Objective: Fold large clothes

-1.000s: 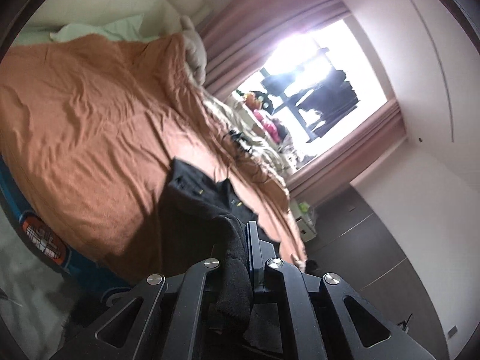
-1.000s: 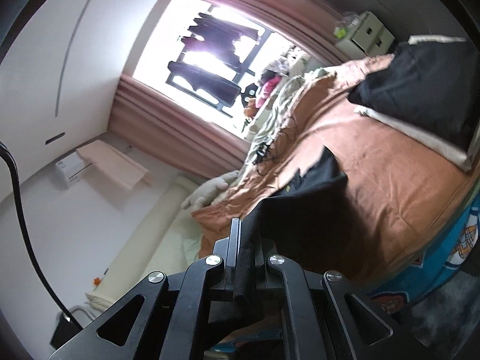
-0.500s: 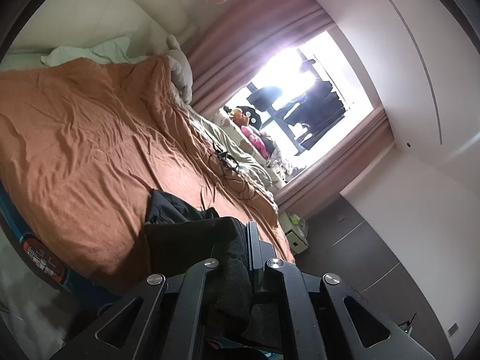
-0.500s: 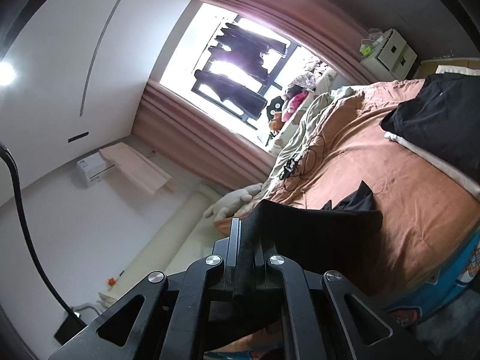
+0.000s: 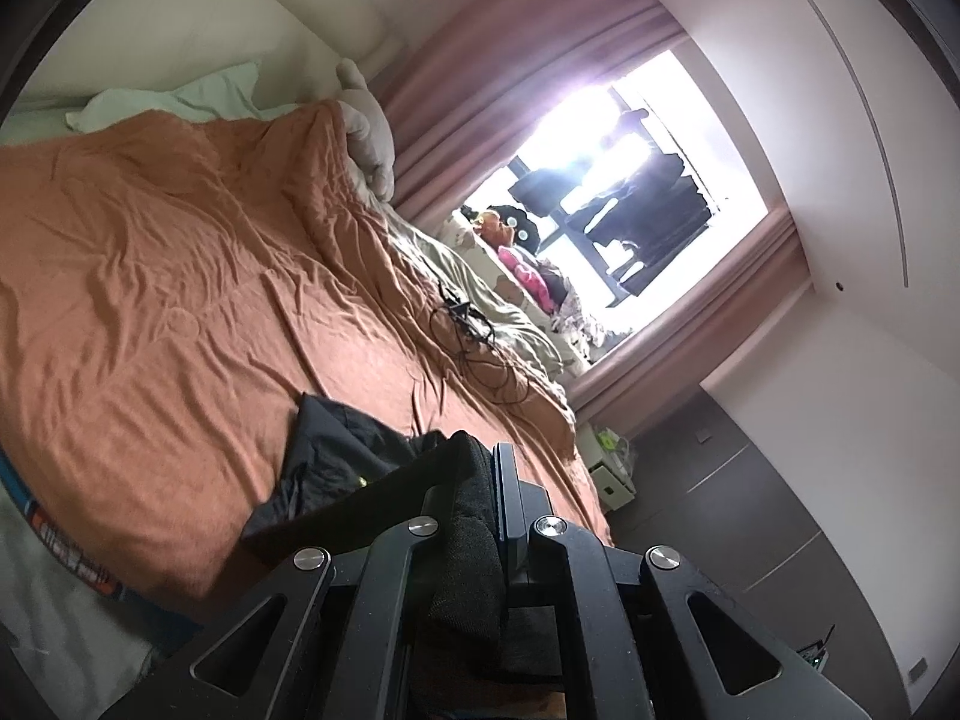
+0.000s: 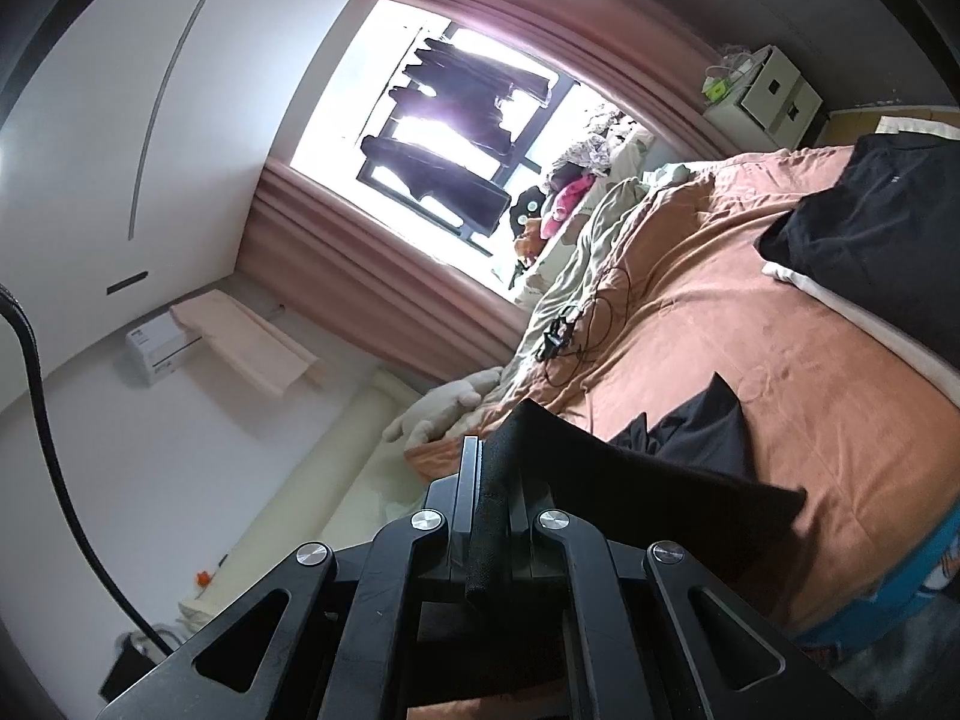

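Because each hand-held gripper pinches one end of the same black garment edge, the cloth stretches taut between them like a band. The left hand-held gripper (image 5: 480,480) has its jaws pressed together on a thick bunch of the black garment (image 5: 342,462), and the right hand-held gripper (image 6: 489,480) is likewise clamped on a narrow folded strip of it. Holding two points apart this way likely keeps the edge straight, so the piece can be lifted and laid over itself in a clean fold.

Beyond the held edge, the rest of the garment hangs down and trails onto the bed (image 5: 150,276), lying crumpled near the bed's near edge on the orange cover. That loose part looks slack, so it will probably drag unless the edge is raised further.

Farther out, a tangled cable (image 5: 474,342) lies toward the bed's window-side edge, well apart from the garment. Another dark folded pile (image 6: 870,228) sits near the bed's other end in the right wrist view, seemingly set aside.
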Demonstrator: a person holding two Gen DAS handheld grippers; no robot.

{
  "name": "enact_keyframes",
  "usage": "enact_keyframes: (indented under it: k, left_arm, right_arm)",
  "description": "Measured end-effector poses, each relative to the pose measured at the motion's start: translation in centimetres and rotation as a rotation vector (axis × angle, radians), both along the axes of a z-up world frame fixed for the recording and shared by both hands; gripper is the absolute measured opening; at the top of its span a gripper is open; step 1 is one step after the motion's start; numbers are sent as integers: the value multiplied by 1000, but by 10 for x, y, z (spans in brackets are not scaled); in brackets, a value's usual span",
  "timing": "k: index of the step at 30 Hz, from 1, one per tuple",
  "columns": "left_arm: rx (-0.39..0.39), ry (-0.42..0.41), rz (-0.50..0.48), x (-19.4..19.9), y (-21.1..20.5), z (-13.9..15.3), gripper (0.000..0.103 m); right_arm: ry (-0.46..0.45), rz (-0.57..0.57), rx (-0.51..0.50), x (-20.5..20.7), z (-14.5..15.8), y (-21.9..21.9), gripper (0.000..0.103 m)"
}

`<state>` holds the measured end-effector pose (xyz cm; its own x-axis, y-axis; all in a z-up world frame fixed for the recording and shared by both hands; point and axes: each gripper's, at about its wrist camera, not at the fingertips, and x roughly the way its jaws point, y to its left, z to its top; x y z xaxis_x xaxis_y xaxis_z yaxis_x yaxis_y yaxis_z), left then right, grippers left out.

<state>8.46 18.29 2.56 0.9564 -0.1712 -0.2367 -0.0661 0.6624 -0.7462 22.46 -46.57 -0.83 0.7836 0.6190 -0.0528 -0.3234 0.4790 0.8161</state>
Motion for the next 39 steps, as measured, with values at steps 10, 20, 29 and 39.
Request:
enact_keyframes:
  k: [10, 20, 29, 39]
  left_arm:
    - [17, 49, 34, 91, 21, 4, 4]
    - [56, 160, 25, 185, 34, -25, 4]
    - [58, 267, 25, 251, 44, -76, 4]
    - [49, 403, 53, 306, 56, -140, 4]
  right_arm:
    - [11, -8, -30, 95, 14, 22, 5]
    - [84, -28, -66, 180, -12, 40, 5]
    - [206, -39, -72, 247, -68, 47, 5]
    - [321, -34, -112, 310, -133, 67, 6]
